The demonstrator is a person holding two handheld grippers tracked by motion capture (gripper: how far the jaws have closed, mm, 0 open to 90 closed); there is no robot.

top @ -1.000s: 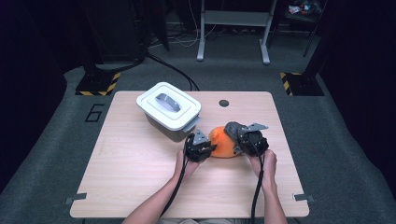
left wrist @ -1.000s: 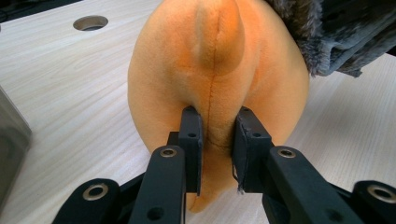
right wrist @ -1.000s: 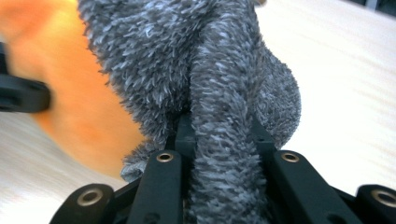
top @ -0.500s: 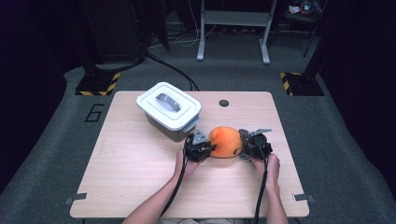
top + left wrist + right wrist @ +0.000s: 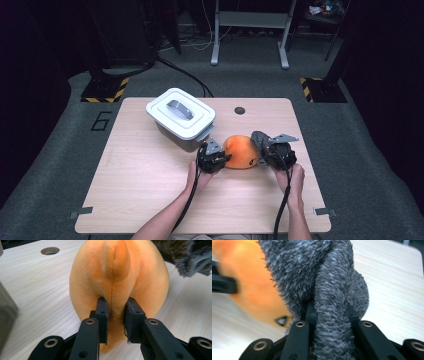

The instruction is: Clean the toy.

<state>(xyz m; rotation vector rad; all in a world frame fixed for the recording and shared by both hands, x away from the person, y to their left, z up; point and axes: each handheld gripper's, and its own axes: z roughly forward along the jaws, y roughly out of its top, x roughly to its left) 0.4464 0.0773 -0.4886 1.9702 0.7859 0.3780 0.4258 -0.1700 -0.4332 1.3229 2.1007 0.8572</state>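
An orange plush toy [image 5: 240,151] [image 5: 117,275] lies on the wooden table [image 5: 145,195], right of centre. My left gripper [image 5: 225,159] [image 5: 116,308] comes at it from the left and is shut on a seam fold of its orange fabric. A grey fuzzy cloth piece [image 5: 258,139] [image 5: 324,272] hangs at the toy's upper right, touching it. My right gripper [image 5: 265,150] [image 5: 329,310] is shut on this grey piece, which bulges up between its jaws. The orange toy [image 5: 249,290] shows blurred to the left behind it, with a small dark eye mark on it.
A white lidded container [image 5: 180,116] with a grey handle stands at the back, left of centre, close behind my left gripper. A round hole [image 5: 240,110] [image 5: 50,250] sits in the table's far edge. Both forearms enter from the near edge.
My right gripper has drawn the grey fuzzy piece off the top of the orange toy toward the right. The left gripper keeps its hold and has stayed put.
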